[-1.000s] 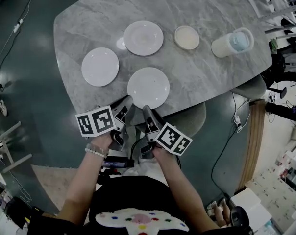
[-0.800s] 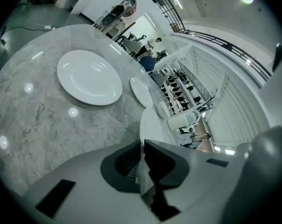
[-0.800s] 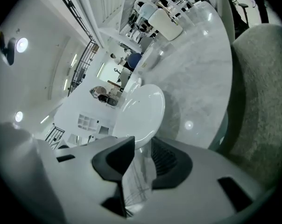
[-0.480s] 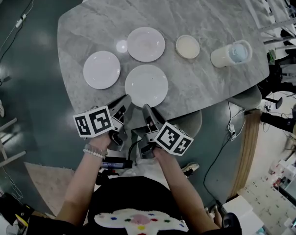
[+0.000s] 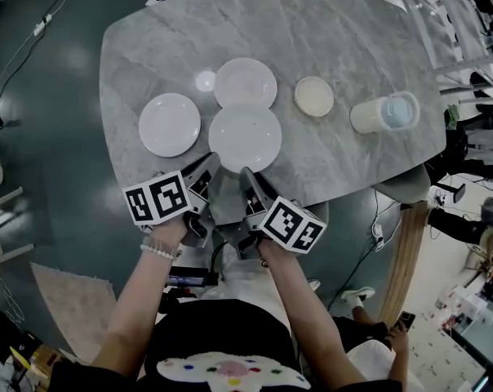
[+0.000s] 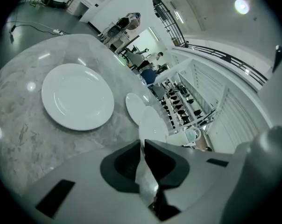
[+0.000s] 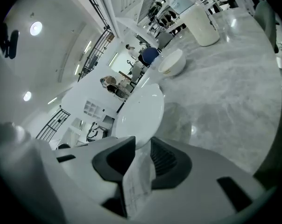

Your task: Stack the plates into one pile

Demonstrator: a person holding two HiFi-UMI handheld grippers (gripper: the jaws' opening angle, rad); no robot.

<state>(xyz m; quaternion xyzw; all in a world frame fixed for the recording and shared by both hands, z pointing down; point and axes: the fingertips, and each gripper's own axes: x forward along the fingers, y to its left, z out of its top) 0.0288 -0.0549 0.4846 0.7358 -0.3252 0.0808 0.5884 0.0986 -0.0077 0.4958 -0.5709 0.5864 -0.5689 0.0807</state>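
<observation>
Lab-like open hall: marble table (image 5: 353,47), floor cables (image 5: 42,24), storage racks (image 6: 178,107), mezzanine railing (image 6: 225,57).

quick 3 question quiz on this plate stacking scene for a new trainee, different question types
1. How many plates are on or over the table, not counting the small bowl?
2. True or false: the left plate lies stacked on the far plate.
3. Which grips the nearest plate: A) left gripper only, B) right gripper only, C) both?
Key: 1. Three. 2. False, they lie apart. 3. C: each has its jaws on the rim, and the right gripper's jaws have just been closing on it.
</observation>
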